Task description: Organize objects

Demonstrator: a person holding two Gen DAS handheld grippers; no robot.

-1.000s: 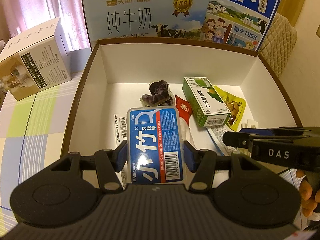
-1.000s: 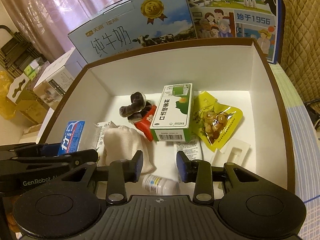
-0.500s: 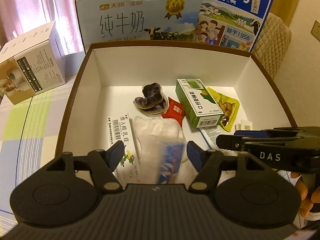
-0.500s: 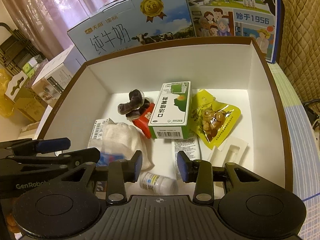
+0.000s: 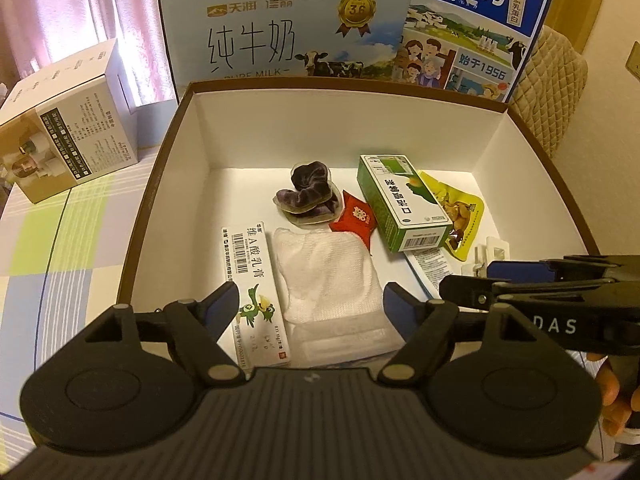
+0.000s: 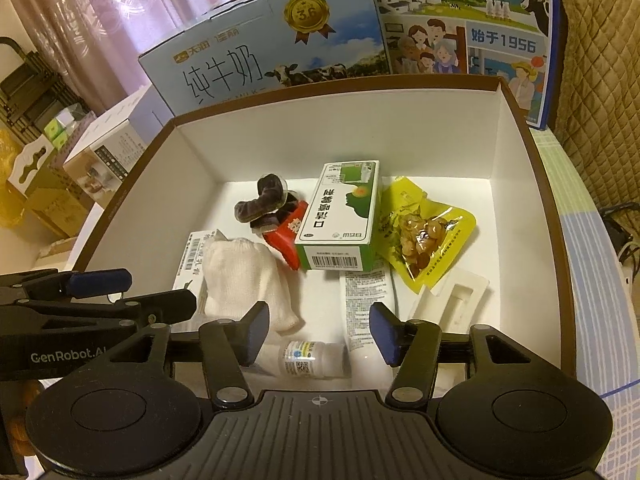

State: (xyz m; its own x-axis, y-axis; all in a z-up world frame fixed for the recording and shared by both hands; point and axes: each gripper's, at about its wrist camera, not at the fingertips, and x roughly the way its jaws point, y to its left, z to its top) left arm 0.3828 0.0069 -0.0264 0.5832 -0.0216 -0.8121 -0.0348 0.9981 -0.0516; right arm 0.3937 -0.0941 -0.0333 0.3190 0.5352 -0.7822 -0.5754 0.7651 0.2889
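A brown-rimmed white box (image 5: 152,184) (image 6: 532,184) holds a white cloth (image 5: 328,276) (image 6: 240,276), a white ointment carton (image 5: 256,280), a green carton (image 5: 404,200) (image 6: 340,216), a purple scrunchie (image 5: 308,192) (image 6: 264,200), a red packet (image 5: 356,216), a yellow snack pouch (image 5: 460,212) (image 6: 424,232) and a small bottle (image 6: 312,360). My left gripper (image 5: 310,306) is open and empty above the cloth at the box's near edge. My right gripper (image 6: 316,330) is open and empty above the bottle. The blue floss box is not visible.
Two milk cartons (image 5: 280,36) (image 5: 472,28) stand behind the box. A white carton (image 5: 64,128) sits on the checked tablecloth at left. A quilted chair back (image 6: 600,100) is at right. A white plastic insert (image 6: 452,300) and a paper leaflet (image 6: 364,300) lie in the box.
My left gripper opened and let go of the blue floss box, which dropped into the box and out of sight. My right gripper opened wider.
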